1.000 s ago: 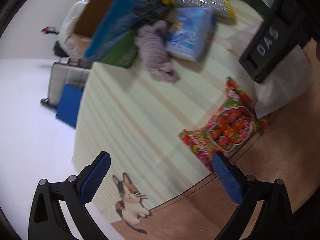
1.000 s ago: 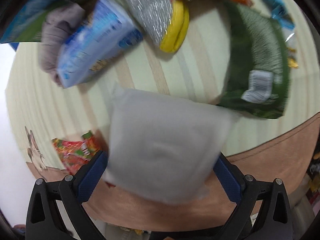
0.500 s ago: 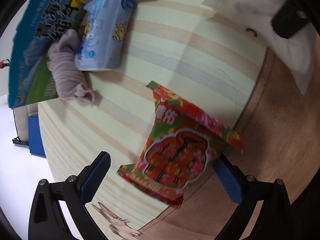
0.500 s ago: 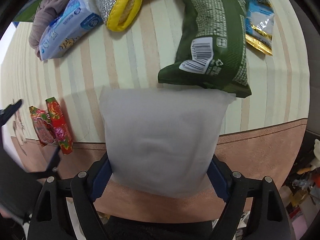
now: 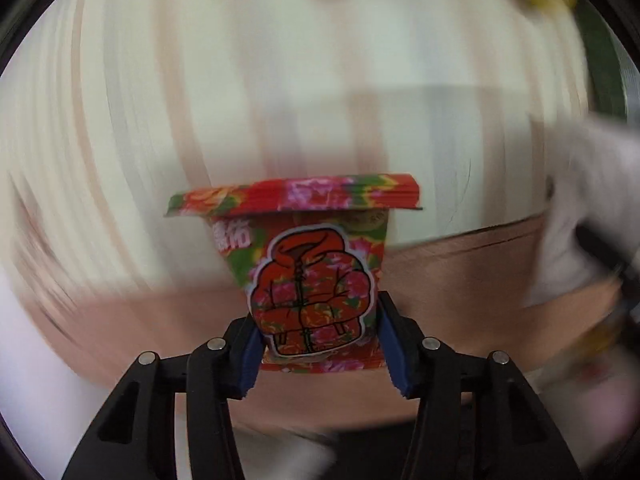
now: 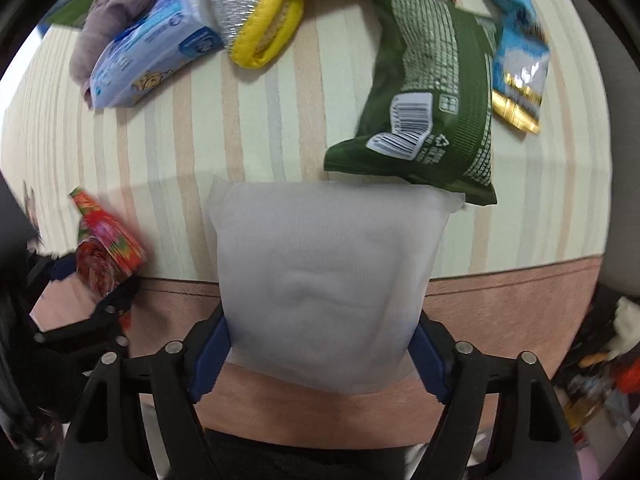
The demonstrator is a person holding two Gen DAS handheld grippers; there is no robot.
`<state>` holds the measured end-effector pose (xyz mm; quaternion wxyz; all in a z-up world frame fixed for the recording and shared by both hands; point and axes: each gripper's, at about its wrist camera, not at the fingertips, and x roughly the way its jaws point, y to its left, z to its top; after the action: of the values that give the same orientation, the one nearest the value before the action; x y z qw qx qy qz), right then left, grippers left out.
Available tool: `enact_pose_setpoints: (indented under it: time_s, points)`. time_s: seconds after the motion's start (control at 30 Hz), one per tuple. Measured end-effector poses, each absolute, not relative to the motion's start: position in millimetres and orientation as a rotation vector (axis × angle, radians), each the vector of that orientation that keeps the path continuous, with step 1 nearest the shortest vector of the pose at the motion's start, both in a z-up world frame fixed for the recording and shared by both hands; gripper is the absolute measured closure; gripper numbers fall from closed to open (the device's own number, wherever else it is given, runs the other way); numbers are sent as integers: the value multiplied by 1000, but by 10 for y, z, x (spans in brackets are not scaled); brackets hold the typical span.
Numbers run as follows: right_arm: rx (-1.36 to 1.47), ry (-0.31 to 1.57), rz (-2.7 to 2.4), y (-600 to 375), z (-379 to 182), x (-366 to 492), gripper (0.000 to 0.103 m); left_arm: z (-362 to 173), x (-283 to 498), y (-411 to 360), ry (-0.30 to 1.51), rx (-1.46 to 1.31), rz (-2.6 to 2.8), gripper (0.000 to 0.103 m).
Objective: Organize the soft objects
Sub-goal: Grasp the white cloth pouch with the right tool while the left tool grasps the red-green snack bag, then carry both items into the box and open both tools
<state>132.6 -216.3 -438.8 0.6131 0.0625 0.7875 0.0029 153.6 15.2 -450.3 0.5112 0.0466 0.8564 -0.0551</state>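
In the left wrist view nearly everything beyond the gripper is smeared by motion: the striped cloth (image 5: 320,80) reads only as pale and tan streaks, a white shape at 3 o'clock and yellow and green patches at 1 o'clock cannot be identified. Only the red floral packet (image 5: 316,280) is sharp. The left gripper (image 5: 318,350) has its jaws closing on it, both blue pads against the packet's lower sides, its folded top flap toward 12 o'clock.

The right wrist view supplies what the left loses. The right gripper (image 6: 322,354) has its jaws closing on the white pouch (image 6: 324,280), pads pressed on its 2 lower edges; the pouch hides the cloth behind it and a corner of the green bag (image 6: 432,92). At 9 o'clock the same floral packet appears blurred, pinched in the left gripper's dark frame. At 11 o'clock lie a blue tissue pack (image 6: 148,52) and a mauve cloth bundle (image 6: 104,24), at 12 a yellow-edged sponge (image 6: 264,32), at 1 o'clock a blue snack bag (image 6: 516,48), cut off above.
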Motion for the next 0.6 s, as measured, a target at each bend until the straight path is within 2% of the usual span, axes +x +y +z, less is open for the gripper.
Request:
enact_pose_setpoints:
  time_s: [0.1,0.13,0.27,0.37,0.43,0.5,0.6]
  points:
    - [79,1798,12,-2092,-4346,1288,22,-4565,1506,263,2099,-212,-120,53]
    - [78,1793,13,-2080,-4341,1278,22,-4573,1502,272,2093,-245,-116,52]
    - [109,1791,-2,-2074,-4350,1245,17,-4632,1370,203,2061,-170,-125,44]
    - [140,1791,-25,-2070,-4395,1213,16,-4587,1345,107,2037,-44,-128,43]
    - [156,1798,-39,-2076,-4427,1192,16,-4639,1280,-58,2017,13,-98,46]
    - [167,1798,-55,-2093,-4482,1214,16,-4599,1191,-205,1982,47,-74,57]
    - [134,1764,-64,-2051,-4441,1144,22,-4492,1060,-425,1932,75,-60,59]
